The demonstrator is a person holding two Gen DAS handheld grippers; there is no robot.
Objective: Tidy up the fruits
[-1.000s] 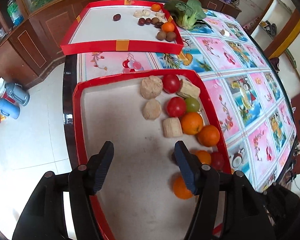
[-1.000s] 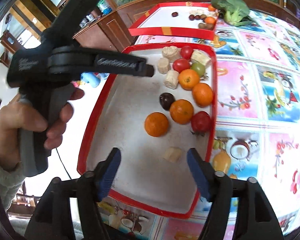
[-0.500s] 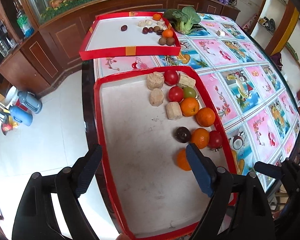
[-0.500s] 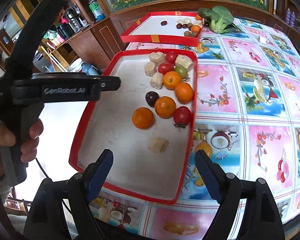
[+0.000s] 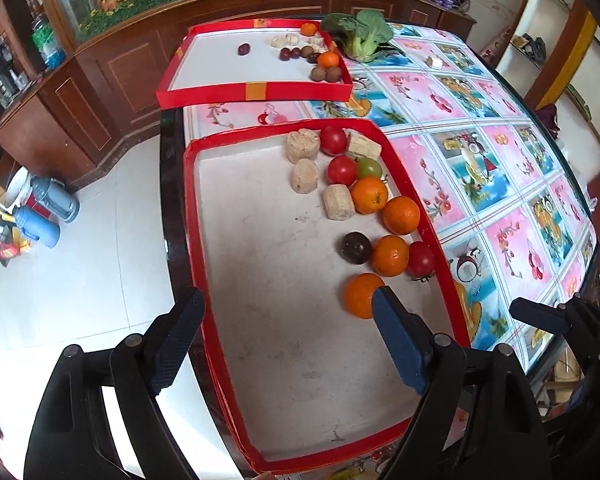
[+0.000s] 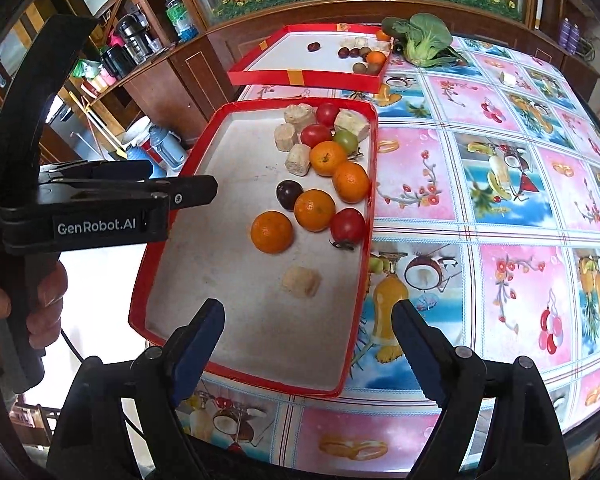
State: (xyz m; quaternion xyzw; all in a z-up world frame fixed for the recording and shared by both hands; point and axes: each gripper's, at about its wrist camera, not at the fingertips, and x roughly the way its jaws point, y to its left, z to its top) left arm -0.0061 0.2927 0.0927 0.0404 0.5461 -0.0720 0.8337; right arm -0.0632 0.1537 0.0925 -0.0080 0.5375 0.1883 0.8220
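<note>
A near red tray (image 5: 204, 216) (image 6: 168, 256) holds several oranges (image 5: 369, 195) (image 6: 272, 232), red tomatoes (image 5: 342, 170) (image 6: 348, 225), a green tomato (image 5: 369, 167), a dark plum (image 5: 356, 247) (image 6: 289, 195) and pale beige chunks (image 5: 305, 175) (image 6: 301, 281). A far red tray (image 5: 256, 90) (image 6: 304, 79) holds small fruits. My left gripper (image 5: 286, 332) is open and empty above the near tray's front. My right gripper (image 6: 308, 338) is open and empty above that tray's front right rim. The left gripper also shows in the right wrist view (image 6: 100, 200).
A table with a flowery fruit-print cloth (image 5: 500, 168) (image 6: 500, 160) carries both trays. A green leafy vegetable (image 5: 360, 36) (image 6: 424, 40) lies beside the far tray. Wooden cabinets (image 5: 112, 64) stand behind. Blue flasks (image 5: 48, 216) stand on the white floor at left.
Both grippers have pulled back and up from the near tray, so more of the tray and table shows. Both stay open and empty. The fruits have not moved.
</note>
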